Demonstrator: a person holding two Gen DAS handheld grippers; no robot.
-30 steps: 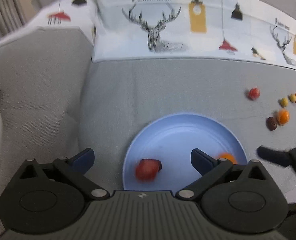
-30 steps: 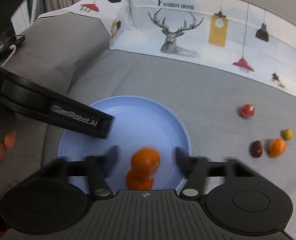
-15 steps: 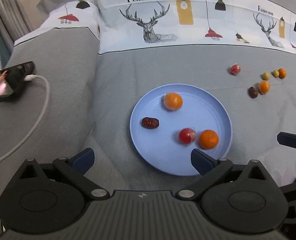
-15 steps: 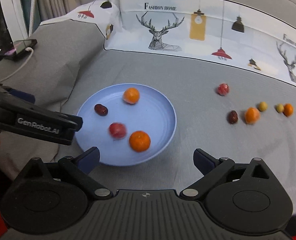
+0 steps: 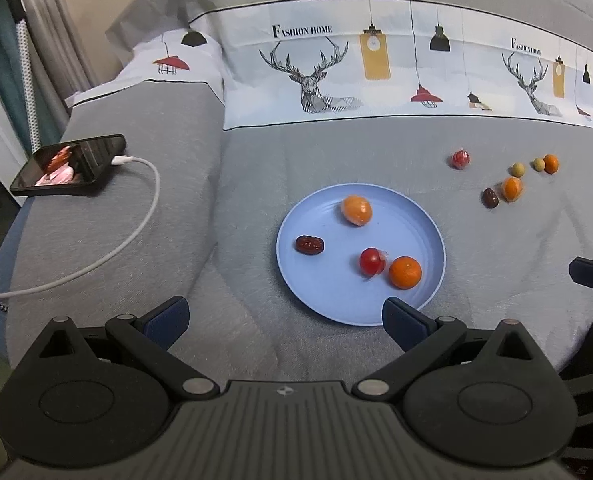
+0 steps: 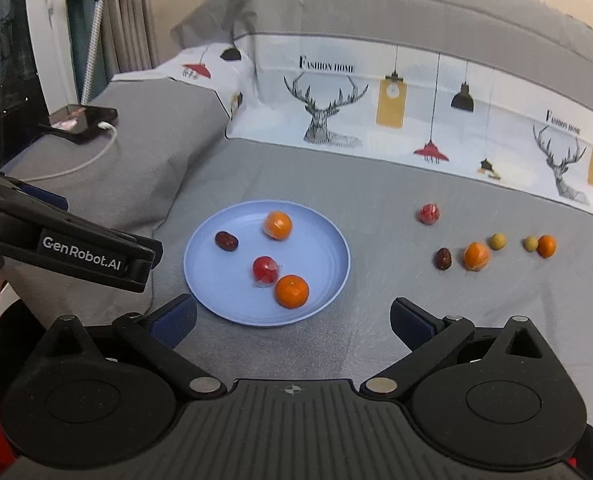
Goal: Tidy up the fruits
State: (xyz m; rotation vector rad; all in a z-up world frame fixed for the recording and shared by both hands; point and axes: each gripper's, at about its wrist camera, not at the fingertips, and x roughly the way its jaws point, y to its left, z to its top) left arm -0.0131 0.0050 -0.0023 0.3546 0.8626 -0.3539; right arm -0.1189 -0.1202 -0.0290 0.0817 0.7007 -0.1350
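Note:
A light blue plate (image 5: 328,280) lies on the grey bedcover. It holds a wrapped orange (image 5: 356,210), a dark red date (image 5: 309,245), a wrapped red fruit (image 5: 371,261) and a mandarin (image 5: 405,272). To its right several loose fruits lie on the cover: a red one (image 6: 429,213), a dark date (image 6: 443,258), an orange (image 6: 476,256), two greenish balls and a small orange (image 6: 546,246). My left gripper (image 5: 284,318) is open and empty above the plate's near edge. My right gripper (image 6: 292,320) hangs nearer than the plate, its jaws opening with nothing between them.
A phone (image 5: 68,165) with a lit screen lies on the raised grey fold at the left, a white cable (image 5: 136,216) trailing from it. A printed white band (image 5: 376,68) with deer and lamps runs across the far side. Curtains hang at the far left.
Both grippers have drawn back and up from the plate. The right one let go of the mandarin, which now rests on the plate, and its jaws spread wider. The red fruit settled beside it.

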